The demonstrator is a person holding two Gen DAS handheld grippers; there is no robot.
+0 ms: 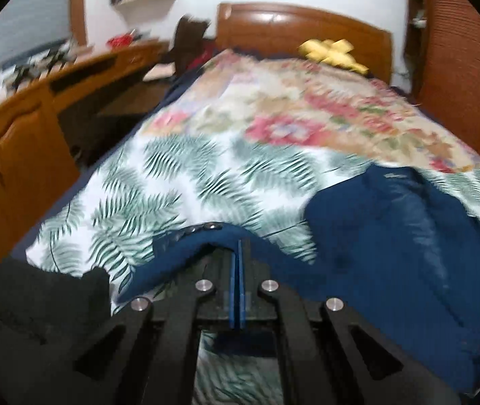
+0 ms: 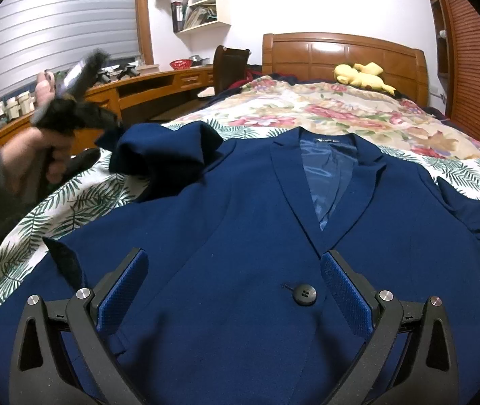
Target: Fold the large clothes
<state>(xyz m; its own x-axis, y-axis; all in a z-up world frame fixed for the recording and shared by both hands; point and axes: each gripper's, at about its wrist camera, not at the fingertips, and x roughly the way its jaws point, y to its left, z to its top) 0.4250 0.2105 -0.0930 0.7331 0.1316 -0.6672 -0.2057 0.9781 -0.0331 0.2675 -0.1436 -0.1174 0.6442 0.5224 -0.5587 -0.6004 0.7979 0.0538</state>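
Observation:
A navy blue suit jacket (image 2: 240, 219) lies face up on the bed, collar toward the headboard, with one black button (image 2: 304, 294) at the front. My right gripper (image 2: 233, 287) is open just above the jacket's lower front and holds nothing. My left gripper (image 1: 238, 246) is shut on the jacket's left sleeve (image 1: 185, 249) near its buttoned cuff and holds it lifted. In the right wrist view the left gripper (image 2: 111, 125) is at the far left, with the sleeve (image 2: 165, 158) bunched up beside it. The jacket's right sleeve (image 2: 476, 212) lies flat.
The bed has a palm-leaf sheet (image 2: 81, 199) and a floral cover (image 2: 341, 114). A yellow plush toy (image 2: 363, 76) lies by the wooden headboard (image 2: 341, 54). A curved wooden desk (image 2: 145, 84) and a chair (image 2: 229, 64) stand to the left. Slatted wooden doors (image 2: 476, 67) are on the right.

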